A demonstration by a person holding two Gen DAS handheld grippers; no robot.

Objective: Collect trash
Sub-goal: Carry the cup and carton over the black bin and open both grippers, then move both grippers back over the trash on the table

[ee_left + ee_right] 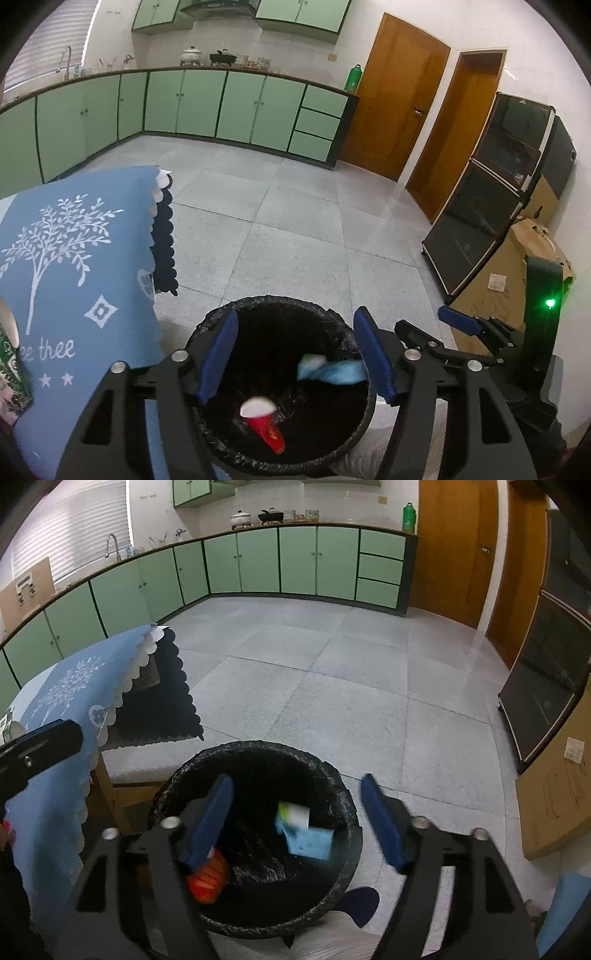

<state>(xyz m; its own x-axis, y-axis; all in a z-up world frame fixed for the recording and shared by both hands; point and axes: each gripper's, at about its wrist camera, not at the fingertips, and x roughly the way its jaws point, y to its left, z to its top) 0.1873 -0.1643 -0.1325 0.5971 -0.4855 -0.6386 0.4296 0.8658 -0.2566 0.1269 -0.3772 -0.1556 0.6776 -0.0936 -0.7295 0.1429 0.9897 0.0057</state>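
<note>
A black trash bin lined with a black bag (pixel 221 314) stands on the floor below both grippers; it also shows in the right wrist view (pixel 325 768). Inside lie a red paper cup (pixel 264 424) and a light blue carton (pixel 332 371). In the right wrist view the cup (pixel 207 880) and the carton (pixel 306 834) look blurred. My left gripper (pixel 297 356) is open and empty above the bin. My right gripper (pixel 295 819) is open and empty above the bin; it also shows at the right in the left wrist view (pixel 458 321).
A table with a blue tree-print cloth (pixel 74 258) stands left of the bin, over a wooden frame (pixel 110 794). A cardboard box (pixel 517 277) and a black glass cabinet (pixel 491 192) stand at the right. Green kitchen cabinets (pixel 221 107) line the far wall. Grey tiled floor (pixel 295 221) lies beyond.
</note>
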